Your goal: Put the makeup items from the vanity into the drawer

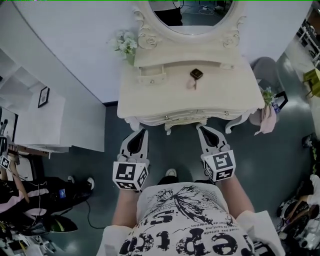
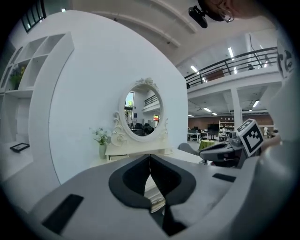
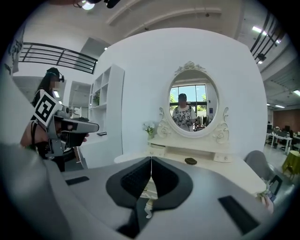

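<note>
Your left gripper [image 1: 141, 131] and right gripper [image 1: 202, 129] are both closed and empty just short of the vanity [image 1: 150, 97] front, since no pickup has begun. The dark makeup item [image 1: 196, 74] lies on the vanity's surface near its mirror [image 1: 192, 15].

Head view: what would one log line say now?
left tool shut, empty | right tool shut, empty | dark makeup item on vanity
</note>
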Motion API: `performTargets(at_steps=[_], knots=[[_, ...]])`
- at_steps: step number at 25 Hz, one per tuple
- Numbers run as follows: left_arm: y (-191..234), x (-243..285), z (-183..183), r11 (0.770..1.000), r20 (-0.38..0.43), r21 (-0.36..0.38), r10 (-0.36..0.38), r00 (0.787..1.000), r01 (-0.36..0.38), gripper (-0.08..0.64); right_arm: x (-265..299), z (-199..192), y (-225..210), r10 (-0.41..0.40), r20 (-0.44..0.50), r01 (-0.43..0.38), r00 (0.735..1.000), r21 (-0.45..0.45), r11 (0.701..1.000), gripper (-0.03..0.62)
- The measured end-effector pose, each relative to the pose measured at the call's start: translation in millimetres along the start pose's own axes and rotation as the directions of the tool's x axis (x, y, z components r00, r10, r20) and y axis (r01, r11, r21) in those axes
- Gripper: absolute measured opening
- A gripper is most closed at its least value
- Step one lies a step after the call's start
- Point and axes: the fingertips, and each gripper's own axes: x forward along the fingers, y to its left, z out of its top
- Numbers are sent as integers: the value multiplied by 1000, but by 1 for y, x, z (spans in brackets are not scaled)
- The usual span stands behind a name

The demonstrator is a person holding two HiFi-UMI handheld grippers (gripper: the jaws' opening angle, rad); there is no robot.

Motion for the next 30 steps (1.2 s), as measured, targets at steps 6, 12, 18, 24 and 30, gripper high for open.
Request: performTargets(at_steps=[6,12,18,24,30], knots=[[30,44,-6,999,-27,-28,-21,999,21,21,49,9,-18,-23,-21,24,1000,23,999,18],[36,104,-21,999,-39,-45,-9,999,7,21,105,0,-61,9,-30,-9,999,18,1000,18],[43,191,-23,995,-44,-85,38,998,-42,21,170,5,-129,58,-56,-60,997,-31,998,18],[41,265,-13,994,-44,-85,62,997,-65,21,220,12,-195,87,-78,-90,993,-38,995,18],[47,321,-24,990,-61,-107,91,994,-97,21,269,-9,-231,125,-147,-136,981,-64,989,18]])
